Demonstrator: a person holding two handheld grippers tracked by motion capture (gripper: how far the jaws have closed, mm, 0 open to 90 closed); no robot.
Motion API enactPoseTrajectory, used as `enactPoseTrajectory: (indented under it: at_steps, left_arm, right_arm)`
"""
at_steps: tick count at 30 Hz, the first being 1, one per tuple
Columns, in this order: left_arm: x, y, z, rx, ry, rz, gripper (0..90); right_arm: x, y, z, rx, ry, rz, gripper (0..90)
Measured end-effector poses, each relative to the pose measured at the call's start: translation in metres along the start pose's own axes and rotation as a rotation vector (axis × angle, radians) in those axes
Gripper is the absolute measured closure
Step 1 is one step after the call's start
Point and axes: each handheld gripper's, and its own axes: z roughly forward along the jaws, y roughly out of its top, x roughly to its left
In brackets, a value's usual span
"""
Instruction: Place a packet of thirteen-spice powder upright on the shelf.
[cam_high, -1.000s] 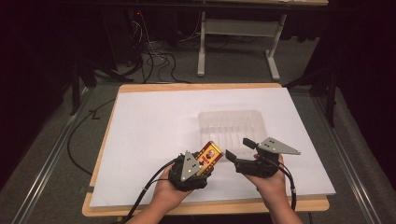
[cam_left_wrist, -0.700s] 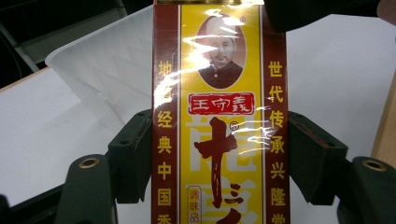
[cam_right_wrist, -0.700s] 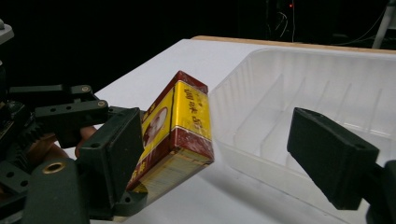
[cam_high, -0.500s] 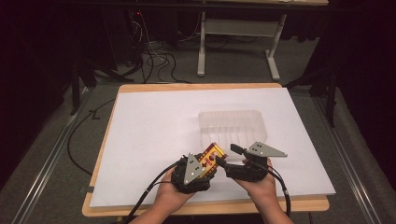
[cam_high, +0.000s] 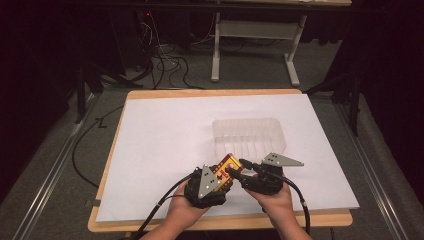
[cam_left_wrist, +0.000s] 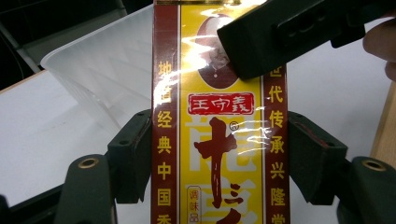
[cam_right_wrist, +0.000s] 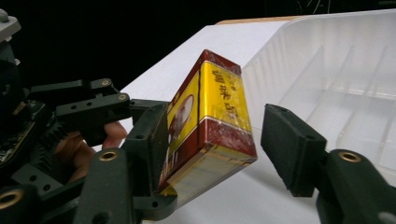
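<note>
two hand-held grippers meet over one red-and-yellow box (cam_high: 226, 170) near the front edge of a white-covered table (cam_high: 165, 135). the left gripper (cam_left_wrist: 219, 156) has the box clamped between its pads, one black pad pressed flat against each long side, as the left gripper view shows; the printed face of the box runs up from between those jaws, tilted off the table. the right gripper (cam_right_wrist: 224, 140) comes at the far end of the same box from the other side. its jaws have just been closing, with the box's end between them: in the right gripper view one pad lies against the face with the portrait, while the other pad stands a little clear of the opposite side, so this gripper is partly open and does not yet pinch the box. in the left gripper view, one right jaw crosses over the upper part of the box's printed face. a clear plastic tray (cam_high: 248, 136) with ribbed compartments sits on the white sheet just beyond both grippers, its near wall close behind the box's raised end; the box is outside it, held in the air between the grippers. the person's left hand (cam_high: 182, 212) and right hand (cam_high: 275, 202) grip the gripper bodies from below, cables trailing back toward the table's front edge.
</note>
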Motion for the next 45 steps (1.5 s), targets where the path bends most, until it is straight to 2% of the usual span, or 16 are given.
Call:
enactPoseTrajectory:
  at_steps: [7, 13, 20, 30, 37, 42, 45]
  left_arm:
    - [-0.001, -0.001, 0.001, 0.006, 0.002, 0.005, 32.5]
    - [0.0, -0.002, 0.002, 0.013, 0.0, 0.002, 32.4]
    - [0.0, -0.003, 0.004, 0.028, 0.001, 0.004, 32.4]
    - [0.0, -0.004, 0.005, 0.029, -0.007, 0.0, 31.8]
    - [0.002, -0.004, 0.005, 0.028, -0.017, -0.018, 23.2]
    - [0.002, -0.004, 0.005, 0.026, -0.024, -0.016, 21.2]
    - [0.003, -0.003, 0.004, 0.025, -0.043, -0.031, 21.3]
  right_arm:
    - [0.002, -0.001, 0.002, 0.006, 0.015, -0.004, 52.0]
    - [0.0, -0.001, 0.0, 0.002, 0.039, 0.023, 58.5]
    - [0.002, 0.001, -0.002, -0.011, 0.055, 0.017, 65.4]
    - [0.009, 0.002, -0.003, -0.017, 0.038, -0.019, 67.2]
    - [0.01, 0.002, -0.004, -0.021, 0.024, -0.039, 67.6]
    - [0.009, 0.003, -0.006, -0.026, 0.01, -0.046, 67.6]
    - [0.007, 0.003, -0.007, -0.029, 0.005, -0.046, 67.7]
